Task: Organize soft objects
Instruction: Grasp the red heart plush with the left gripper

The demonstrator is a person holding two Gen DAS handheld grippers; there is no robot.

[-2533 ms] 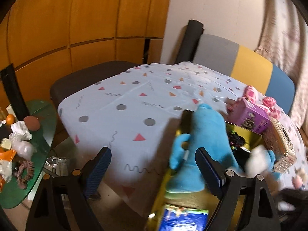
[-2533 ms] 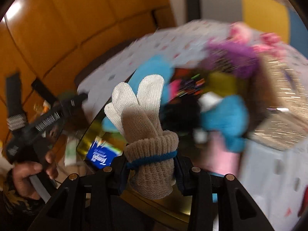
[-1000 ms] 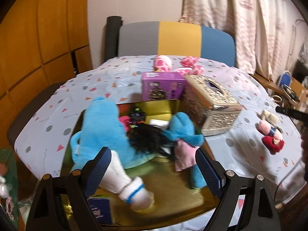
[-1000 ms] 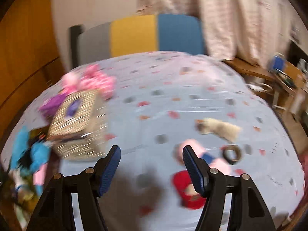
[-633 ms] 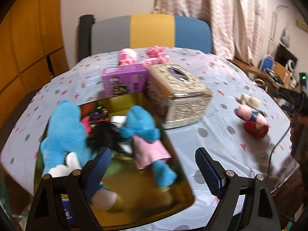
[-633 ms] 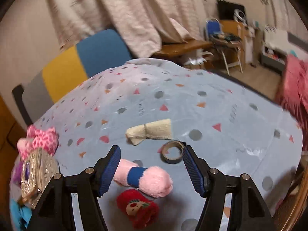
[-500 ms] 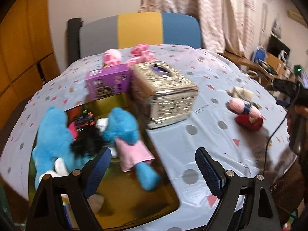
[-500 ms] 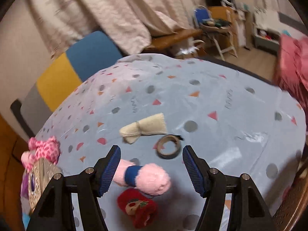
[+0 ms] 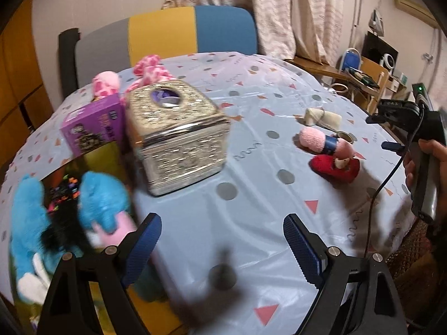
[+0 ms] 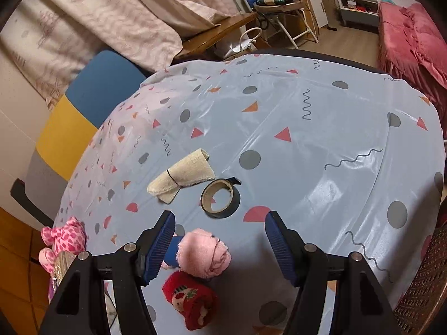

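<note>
My right gripper hangs open over the patterned tablecloth, nothing between its pads. Just below its left finger lies a rolled pink sock with a blue band, and a red rolled sock sits nearer to me. A beige cloth bundle and a tape roll lie beyond the fingertips. My left gripper is open and empty above bare cloth. To its left a gold tray holds blue plush toys. The pink sock and red sock appear at its right, beside a hand holding the right gripper's handle.
A silver ornate tissue box and a purple box stand by the tray. Pink spotted plush lies behind them. A grey, yellow and blue chair back stands at the table's far side. A cable trails over the right edge.
The white glove left the right gripper and now lies in the tray. Both views swung right across the table; the right gripper rolled and came down over the pink and red socks.
</note>
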